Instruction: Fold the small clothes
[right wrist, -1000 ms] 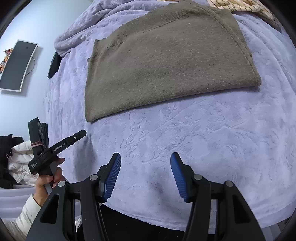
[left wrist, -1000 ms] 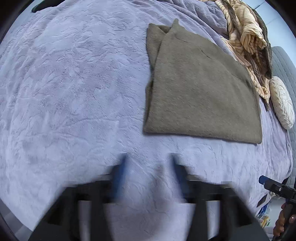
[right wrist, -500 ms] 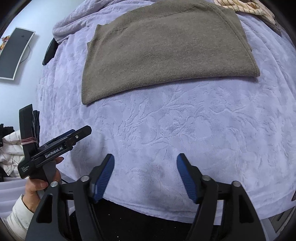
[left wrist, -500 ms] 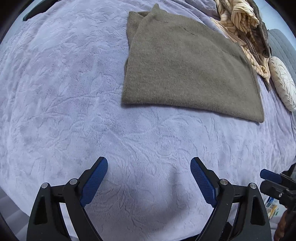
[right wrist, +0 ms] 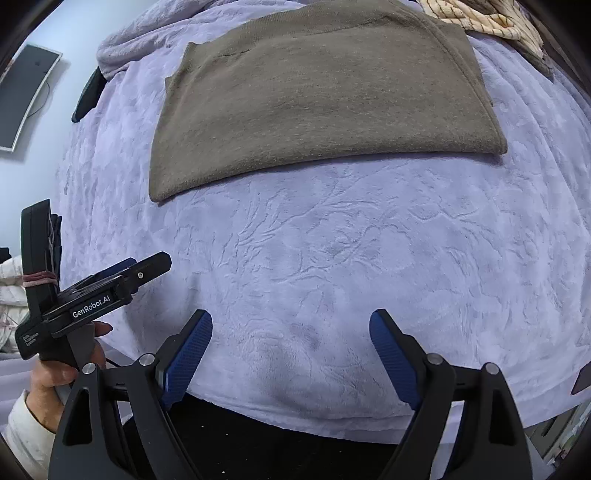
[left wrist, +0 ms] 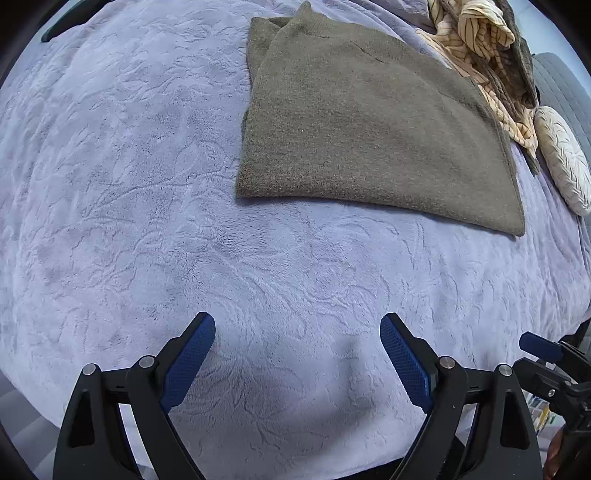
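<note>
Ahead of the left gripper [left wrist: 297, 325], well beyond its fingertips, the brown garment [left wrist: 369, 125] lies flat on the lilac blanket [left wrist: 129, 184], already folded into a tidy rectangle with one layer peeking out along its left edge. This gripper is spread wide with nothing between its jaws, hanging over bare blanket. Further right, the right gripper [right wrist: 291, 321] has its jaws opening, also empty, and the garment's near folded edge lies well ahead of it too. Beyond the garment, up and to the right, a heap of striped clothes [left wrist: 480, 33] waits beside a pale cushion [left wrist: 565, 162].

This piece looks finished, or one fold short. For another fold, each gripper should pinch a near corner through all layers, lift together, and lay the edge squarely onto the far one without dragging the blanket.
</note>
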### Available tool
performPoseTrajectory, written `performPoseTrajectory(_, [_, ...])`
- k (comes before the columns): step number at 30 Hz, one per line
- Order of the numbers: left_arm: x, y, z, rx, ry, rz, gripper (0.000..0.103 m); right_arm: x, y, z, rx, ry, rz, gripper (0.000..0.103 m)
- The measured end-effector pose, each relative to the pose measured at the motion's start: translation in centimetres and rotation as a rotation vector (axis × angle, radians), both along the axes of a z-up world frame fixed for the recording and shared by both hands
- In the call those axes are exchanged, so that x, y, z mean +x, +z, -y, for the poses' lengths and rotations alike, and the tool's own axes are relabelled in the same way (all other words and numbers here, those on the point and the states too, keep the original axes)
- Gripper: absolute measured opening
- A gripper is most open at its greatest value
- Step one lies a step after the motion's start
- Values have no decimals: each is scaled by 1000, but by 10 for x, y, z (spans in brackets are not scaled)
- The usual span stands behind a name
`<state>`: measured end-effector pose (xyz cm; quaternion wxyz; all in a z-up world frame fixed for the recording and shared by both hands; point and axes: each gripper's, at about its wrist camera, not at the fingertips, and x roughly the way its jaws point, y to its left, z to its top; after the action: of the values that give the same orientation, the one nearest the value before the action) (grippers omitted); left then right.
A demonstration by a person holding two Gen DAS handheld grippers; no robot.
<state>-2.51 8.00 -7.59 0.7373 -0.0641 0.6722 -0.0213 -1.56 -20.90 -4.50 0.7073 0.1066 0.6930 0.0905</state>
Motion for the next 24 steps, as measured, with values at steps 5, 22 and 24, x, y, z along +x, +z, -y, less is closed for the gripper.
performPoseTrajectory(5, [1,-1,2,-4,-7,-4,91,0,-2,-5,-15,14,-1,89])
performPoseTrajectory(22, [3,-2,7,-9,17,0,91,3,-10,4,-61,-13,-27,89])
performPoseTrajectory(24, [5,-4,7,-23,26,-4,91,2,-13,7,-63,-20,-43,89])
